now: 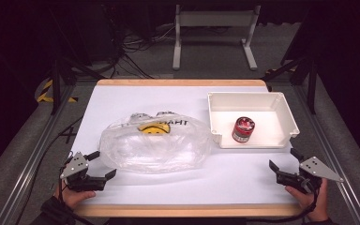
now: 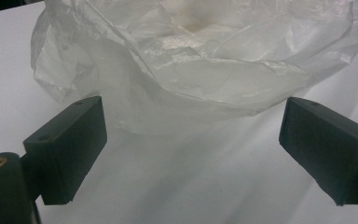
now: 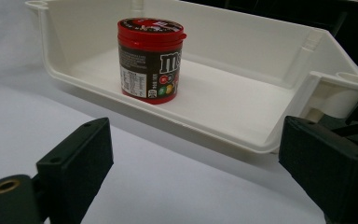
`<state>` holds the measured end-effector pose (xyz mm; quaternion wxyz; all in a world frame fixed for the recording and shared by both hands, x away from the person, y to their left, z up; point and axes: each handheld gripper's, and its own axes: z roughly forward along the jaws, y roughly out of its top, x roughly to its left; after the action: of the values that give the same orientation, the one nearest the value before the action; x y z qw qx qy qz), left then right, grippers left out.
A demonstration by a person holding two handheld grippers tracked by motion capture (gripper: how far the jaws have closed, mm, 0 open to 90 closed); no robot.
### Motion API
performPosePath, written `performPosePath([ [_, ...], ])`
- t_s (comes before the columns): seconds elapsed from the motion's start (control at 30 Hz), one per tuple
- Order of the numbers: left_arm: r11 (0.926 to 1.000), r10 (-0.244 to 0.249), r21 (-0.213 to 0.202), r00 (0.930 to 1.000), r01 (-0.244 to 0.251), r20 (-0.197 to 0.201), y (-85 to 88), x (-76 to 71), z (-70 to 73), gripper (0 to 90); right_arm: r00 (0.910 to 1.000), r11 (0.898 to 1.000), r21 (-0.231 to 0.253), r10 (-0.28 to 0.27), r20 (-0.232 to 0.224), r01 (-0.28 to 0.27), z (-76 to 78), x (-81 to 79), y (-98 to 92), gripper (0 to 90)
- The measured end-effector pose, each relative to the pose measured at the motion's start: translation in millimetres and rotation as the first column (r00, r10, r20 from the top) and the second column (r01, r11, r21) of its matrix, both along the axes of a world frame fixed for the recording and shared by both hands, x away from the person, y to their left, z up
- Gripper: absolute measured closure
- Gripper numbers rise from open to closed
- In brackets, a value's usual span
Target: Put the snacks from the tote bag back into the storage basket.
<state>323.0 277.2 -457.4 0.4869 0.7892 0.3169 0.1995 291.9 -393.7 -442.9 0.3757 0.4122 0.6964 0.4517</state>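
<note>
The plastic bag (image 1: pixel 155 143) lies flat on the white surface (image 1: pixel 243 180), puffed with air, its printed smiling face and lettering turned toward the far edge. Its near left edge sits just beside my left gripper (image 1: pixel 102 165). In the left gripper view the crumpled film of the bag (image 2: pixel 200 70) hangs just beyond the jaws and between their line, so I judge that this side is placed to take hold of the film.

The white bin (image 1: pixel 288 117) stands to the right of the bag, close to it, open side up. Inside it, near the front wall, a red-lidded candy jar (image 1: pixel 243 129) stands upright. In the right gripper view the jar (image 3: pixel 150 60) is ahead and slightly left of centre, with the bin's low front wall (image 3: pixel 205 128) between it and me. I judge the jar is the item to be fetched and the bag its likely destination.

My left gripper is wide open and empty, pointed right toward the bag, held low over the surface by the left hand (image 1: pixel 72 197). My right gripper (image 1: pixel 283 161) is also wide open and empty, angled up and left toward the bin, near its front right corner without touching it. The right hand (image 1: pixel 311 201) holds it close to the near edge.
</note>
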Motion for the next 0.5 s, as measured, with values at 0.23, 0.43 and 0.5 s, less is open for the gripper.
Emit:
performPosePath([
  [0.23,1.0000,-0.005,0.003,1.0000,0.005,0.007,-0.1,-1.2,0.0,8.4,1.0000,1.000,0.002,-0.002,-0.006,0.002,-0.2,0.9,0.4,10.0],
  [0.43,0.9999,-0.010,0.005,0.9999,0.010,-0.003,-0.3,0.1,0.1,8.4,0.9999,1.000,-0.012,-0.008,-0.015,0.007,-0.2,1.8,1.7,10.0],
  [0.5,0.9999,-0.009,0.005,0.9999,0.009,-0.007,-0.7,0.2,0.0,8.4,0.9998,1.000,-0.018,-0.008,-0.019,0.008,-0.3,2.3,2.2,9.9],
])
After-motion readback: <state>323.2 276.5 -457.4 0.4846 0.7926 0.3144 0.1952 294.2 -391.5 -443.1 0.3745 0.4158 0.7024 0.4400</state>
